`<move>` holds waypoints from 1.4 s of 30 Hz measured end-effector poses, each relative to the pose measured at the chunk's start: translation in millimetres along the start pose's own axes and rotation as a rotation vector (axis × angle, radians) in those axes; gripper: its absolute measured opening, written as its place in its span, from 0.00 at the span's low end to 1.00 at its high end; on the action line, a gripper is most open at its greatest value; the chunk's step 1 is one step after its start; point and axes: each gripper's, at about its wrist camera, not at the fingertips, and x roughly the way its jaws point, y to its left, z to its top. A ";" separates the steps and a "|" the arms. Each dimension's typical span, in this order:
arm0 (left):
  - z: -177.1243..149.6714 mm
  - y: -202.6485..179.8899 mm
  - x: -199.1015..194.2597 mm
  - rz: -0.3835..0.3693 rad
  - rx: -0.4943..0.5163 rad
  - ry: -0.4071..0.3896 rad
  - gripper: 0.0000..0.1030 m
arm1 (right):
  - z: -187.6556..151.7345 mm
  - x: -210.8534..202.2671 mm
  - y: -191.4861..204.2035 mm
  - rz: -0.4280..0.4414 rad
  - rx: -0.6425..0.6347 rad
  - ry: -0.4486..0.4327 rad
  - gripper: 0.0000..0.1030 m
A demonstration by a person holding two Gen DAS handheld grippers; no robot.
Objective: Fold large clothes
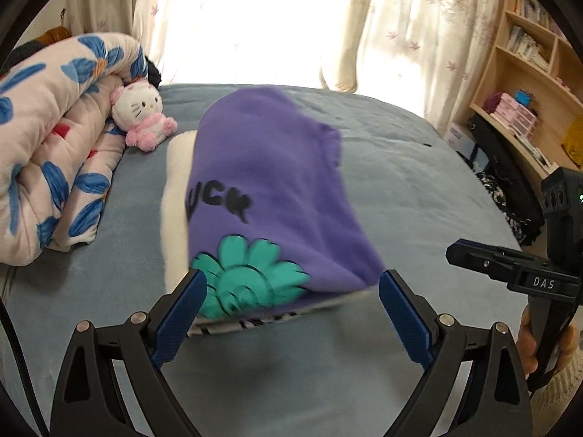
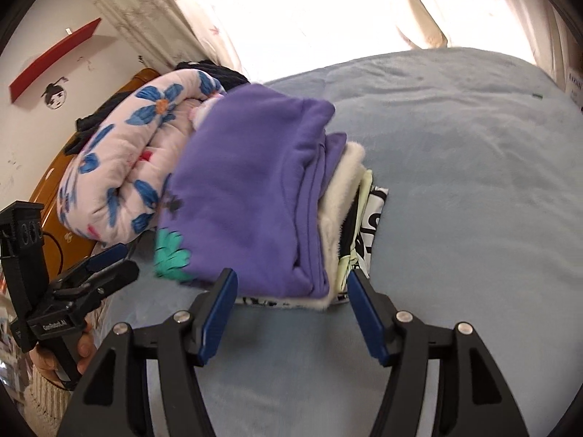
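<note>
A folded purple sweatshirt (image 1: pixel 269 182) with black letters and a green flower print lies on top of a stack of folded clothes on the blue bed (image 1: pixel 400 189). Under it are a white fleece garment (image 2: pixel 339 189) and a black-and-white printed one (image 2: pixel 371 218). My left gripper (image 1: pixel 293 284) is open, just in front of the stack's near edge, holding nothing. My right gripper (image 2: pixel 289 284) is open and empty, close to the stack's near corner. The sweatshirt also shows in the right wrist view (image 2: pixel 247 196). The right gripper's body shows at the right of the left wrist view (image 1: pixel 510 266).
A rolled floral quilt (image 1: pixel 54 145) and a Hello Kitty plush (image 1: pixel 140 113) lie left of the stack. Curtains (image 1: pixel 400 18) hang behind the bed. A wooden bookshelf (image 1: pixel 528 73) stands at the right. A wooden headboard (image 2: pixel 54 189) is behind the quilt.
</note>
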 end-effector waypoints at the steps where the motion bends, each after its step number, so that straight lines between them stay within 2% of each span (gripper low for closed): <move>1: -1.6 -6.7 -9.0 0.001 0.008 -0.006 0.92 | -0.7 -12.1 4.0 -0.003 -0.015 -0.008 0.61; 7: -14.4 -41.1 -57.1 0.022 0.022 -0.034 0.92 | -10.9 -82.0 24.2 -0.024 -0.079 -0.045 0.61; 14: -34.2 -75.4 -108.9 0.061 0.046 -0.056 0.92 | -38.3 -155.8 42.1 -0.073 -0.157 -0.076 0.61; 18: -43.7 -93.9 -138.6 0.087 0.055 -0.075 0.92 | -56.4 -191.6 47.6 -0.152 -0.188 -0.089 0.63; 21: -53.2 -106.0 -157.5 0.093 0.050 -0.076 0.92 | -71.4 -215.7 44.7 -0.215 -0.179 -0.098 0.71; 27: -89.6 -132.6 -188.4 0.084 0.040 -0.089 0.92 | -107.6 -245.0 35.8 -0.289 -0.188 -0.095 0.73; 31: -126.0 -156.3 -203.8 0.126 0.060 -0.119 0.92 | -142.7 -258.4 36.8 -0.310 -0.237 -0.079 0.73; 34: -153.6 -174.4 -210.3 0.130 0.085 -0.133 0.92 | -171.8 -267.5 37.2 -0.322 -0.267 -0.082 0.73; 37: -179.8 -188.2 -211.4 0.120 0.091 -0.146 0.92 | -201.0 -274.6 32.4 -0.325 -0.268 -0.100 0.73; 42: -215.1 -208.4 -199.5 0.115 0.074 -0.120 0.93 | -234.0 -268.7 17.9 -0.324 -0.224 -0.099 0.73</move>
